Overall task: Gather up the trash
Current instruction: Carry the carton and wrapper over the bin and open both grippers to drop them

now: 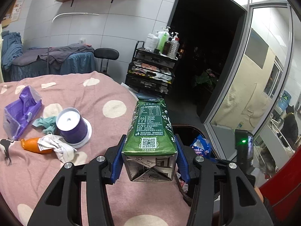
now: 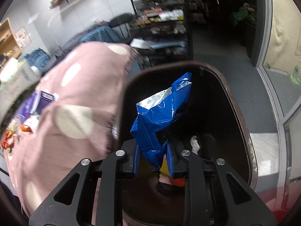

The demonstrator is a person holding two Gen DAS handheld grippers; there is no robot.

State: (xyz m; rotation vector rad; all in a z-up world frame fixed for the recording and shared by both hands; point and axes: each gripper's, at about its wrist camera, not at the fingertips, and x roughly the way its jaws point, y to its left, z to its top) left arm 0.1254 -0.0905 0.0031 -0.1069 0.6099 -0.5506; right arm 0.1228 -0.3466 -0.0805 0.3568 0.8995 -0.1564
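Note:
My left gripper (image 1: pixel 149 160) is shut on a green drink carton (image 1: pixel 150 130), held lengthwise over the edge of the pink dotted cloth (image 1: pixel 105 86). My right gripper (image 2: pixel 153 158) is shut on a crumpled blue foil snack bag (image 2: pixel 160 116), which hangs over the open mouth of a dark brown trash bin (image 2: pixel 250 137). That bin (image 1: pixel 188 127) and the blue bag (image 1: pixel 201 146) also show to the right of the carton in the left wrist view. On the cloth lie a purple plastic bag (image 1: pixel 22 111), an upturned purple cup (image 1: pixel 72 126), an orange bottle (image 1: pixel 33 145) and crumpled paper (image 1: pixel 56 146).
A black trolley (image 1: pixel 150 69) with bottles on top stands behind the bed beside a dark doorway. A glass partition (image 1: pixel 263 75) runs along the right. A black stool (image 1: pixel 106 54) and a blue-covered couch (image 1: pixel 56 60) stand at the back wall. Bits of trash (image 2: pixel 194 143) lie inside the bin.

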